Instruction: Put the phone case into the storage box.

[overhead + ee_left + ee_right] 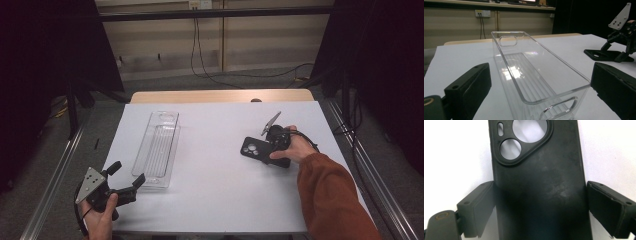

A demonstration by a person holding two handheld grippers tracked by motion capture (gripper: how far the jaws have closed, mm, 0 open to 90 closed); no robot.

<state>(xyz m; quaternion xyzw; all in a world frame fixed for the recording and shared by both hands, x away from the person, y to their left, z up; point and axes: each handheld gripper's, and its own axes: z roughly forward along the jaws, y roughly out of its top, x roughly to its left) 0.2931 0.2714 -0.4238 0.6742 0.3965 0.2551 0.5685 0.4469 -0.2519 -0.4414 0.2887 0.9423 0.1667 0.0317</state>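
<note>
Here, the right gripper (pixel 536 205) pinches a flat black rubber phone case (pixel 539 177) by its long edges, low on the white table (pixel 215 195). Well apart, the left gripper (pixel 127 177), jaws spread, faces a clear plastic rectangular bin (pixel 529 67).

High view overlooks the table (pixel 215 200); claw cameras sit low (sharing it).

Right gripper (pixel 267 150) on phone case (pixel 256 148)

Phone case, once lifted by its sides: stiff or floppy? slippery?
The case looks like a thin hollow shell with camera cutouts, so probably light and somewhat flexible; a side squeeze from the right claw may bow it. Its matte, scuffed surface suggests decent grip.
</note>
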